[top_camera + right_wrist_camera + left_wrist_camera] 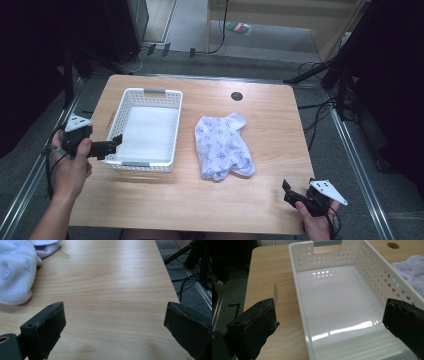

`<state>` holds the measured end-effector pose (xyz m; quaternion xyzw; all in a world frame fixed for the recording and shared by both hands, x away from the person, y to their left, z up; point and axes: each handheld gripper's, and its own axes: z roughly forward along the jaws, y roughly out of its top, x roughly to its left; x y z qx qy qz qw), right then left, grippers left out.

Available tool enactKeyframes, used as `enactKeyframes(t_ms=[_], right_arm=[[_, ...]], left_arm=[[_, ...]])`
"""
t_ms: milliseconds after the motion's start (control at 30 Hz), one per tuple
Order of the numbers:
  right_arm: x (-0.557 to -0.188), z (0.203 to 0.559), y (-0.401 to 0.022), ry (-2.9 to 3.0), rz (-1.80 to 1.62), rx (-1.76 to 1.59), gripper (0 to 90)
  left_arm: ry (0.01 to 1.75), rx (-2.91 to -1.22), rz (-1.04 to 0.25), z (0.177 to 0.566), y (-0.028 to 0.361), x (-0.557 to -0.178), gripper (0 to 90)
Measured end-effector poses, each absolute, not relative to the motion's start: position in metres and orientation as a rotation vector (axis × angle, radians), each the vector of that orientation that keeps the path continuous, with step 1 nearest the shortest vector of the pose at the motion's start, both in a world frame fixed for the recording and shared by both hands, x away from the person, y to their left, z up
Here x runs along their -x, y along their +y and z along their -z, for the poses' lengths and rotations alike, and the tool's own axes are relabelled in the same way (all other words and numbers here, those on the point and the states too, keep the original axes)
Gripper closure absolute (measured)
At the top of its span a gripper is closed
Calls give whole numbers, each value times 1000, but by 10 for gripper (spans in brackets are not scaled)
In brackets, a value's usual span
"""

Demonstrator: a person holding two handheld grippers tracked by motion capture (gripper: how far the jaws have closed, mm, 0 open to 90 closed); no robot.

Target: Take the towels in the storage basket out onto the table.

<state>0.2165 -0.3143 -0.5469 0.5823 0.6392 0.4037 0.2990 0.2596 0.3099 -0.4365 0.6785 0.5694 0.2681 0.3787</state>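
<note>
High view: crumpled white cloth [223,146] is seen mid-frame, beside the empty basket [150,94]. Left gripper [111,146] at basket's near-left rim, right gripper [287,192] lower right, both spread wide, nothing held. Approach step judged; reaching for the cloth is called for next

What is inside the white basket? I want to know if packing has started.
Nothing: the white basket shows a bare, glossy floor in the high view and the left gripper view. The printed cloth lies beside it on the table. Its near corner is hidden behind one of the fingers.

No readable text, labels or numbers, cloth [223,146] print too small to read
</note>
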Motion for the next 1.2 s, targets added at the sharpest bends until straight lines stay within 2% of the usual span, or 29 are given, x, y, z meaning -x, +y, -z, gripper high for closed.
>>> enactKeyframes(t_ms=[267, 533, 867, 1000, 1200], right_arm=[[-216, 547, -314, 1702, -1075, -1534, 38], [-216, 547, -315, 1698, -1075, -1547, 38], [-217, 547, -314, 1694, -1057, -1556, 38], [-218, 547, -314, 1692, -1043, -1565, 39], [-217, 547, -314, 1693, -1052, -1561, 38]], left_arm=[[1507, -1590, -685, 473, 356, -221, 0], [1490, -1521, -734, 494, 376, -196, 0], [1432, -1519, -730, 524, 381, -187, 0], [1433, -1542, -772, 536, 379, -188, 0], [1445, -1559, -759, 548, 377, -192, 0]])
